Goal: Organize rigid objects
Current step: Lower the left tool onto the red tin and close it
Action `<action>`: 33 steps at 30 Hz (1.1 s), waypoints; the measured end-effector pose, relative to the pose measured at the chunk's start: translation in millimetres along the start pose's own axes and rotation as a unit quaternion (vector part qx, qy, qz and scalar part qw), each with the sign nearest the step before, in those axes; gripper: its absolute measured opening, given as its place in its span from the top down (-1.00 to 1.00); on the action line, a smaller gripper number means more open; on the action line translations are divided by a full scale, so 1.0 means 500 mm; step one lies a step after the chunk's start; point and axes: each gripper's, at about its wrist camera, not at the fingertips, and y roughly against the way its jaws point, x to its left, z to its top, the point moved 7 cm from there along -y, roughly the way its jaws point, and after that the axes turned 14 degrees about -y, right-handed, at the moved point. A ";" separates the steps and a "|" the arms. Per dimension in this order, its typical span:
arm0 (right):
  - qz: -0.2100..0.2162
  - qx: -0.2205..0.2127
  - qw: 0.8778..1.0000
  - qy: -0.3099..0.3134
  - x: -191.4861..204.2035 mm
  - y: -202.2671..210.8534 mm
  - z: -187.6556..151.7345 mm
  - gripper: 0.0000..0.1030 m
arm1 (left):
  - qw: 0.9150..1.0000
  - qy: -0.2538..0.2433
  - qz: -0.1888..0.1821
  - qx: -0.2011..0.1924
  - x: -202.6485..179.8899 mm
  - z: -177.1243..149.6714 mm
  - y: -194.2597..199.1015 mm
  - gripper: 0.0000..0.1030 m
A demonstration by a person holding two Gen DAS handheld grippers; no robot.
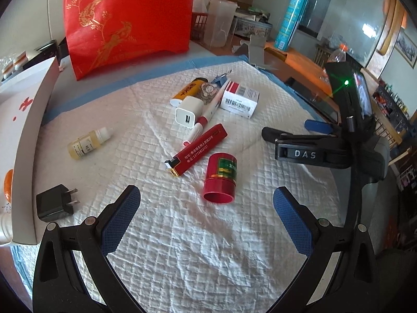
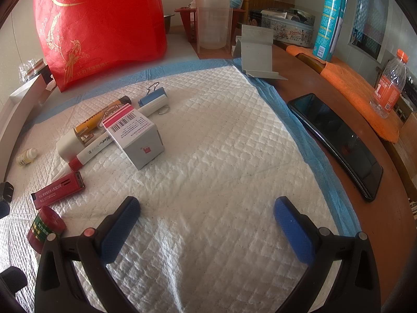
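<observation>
Your left gripper (image 1: 206,216) hangs with jaws apart over the quilted pad (image 1: 182,247), just short of a red canister (image 1: 220,177). Beyond it lies a red lighter (image 1: 198,152) printed 13771872727. "DAS" marks your right gripper (image 1: 305,154).

From the right wrist, your right gripper's tongs (image 2: 207,229) stand apart, holding nothing. A barcoded white box (image 2: 135,135) sits mid-pad; behind stand a "Danisa Butter Cookies" tin (image 2: 292,32) and a red bag (image 2: 101,23) marked 1988.

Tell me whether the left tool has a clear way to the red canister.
Probably yes: the left tool is open, and the red canister stands upright just ahead of it on bare pad, nothing between them.
</observation>
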 end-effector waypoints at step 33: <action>0.000 0.000 1.000 0.001 0.000 -0.001 0.000 -1.00 | 0.999 -0.014 -0.039 0.029 -0.017 0.028 -0.083 -0.02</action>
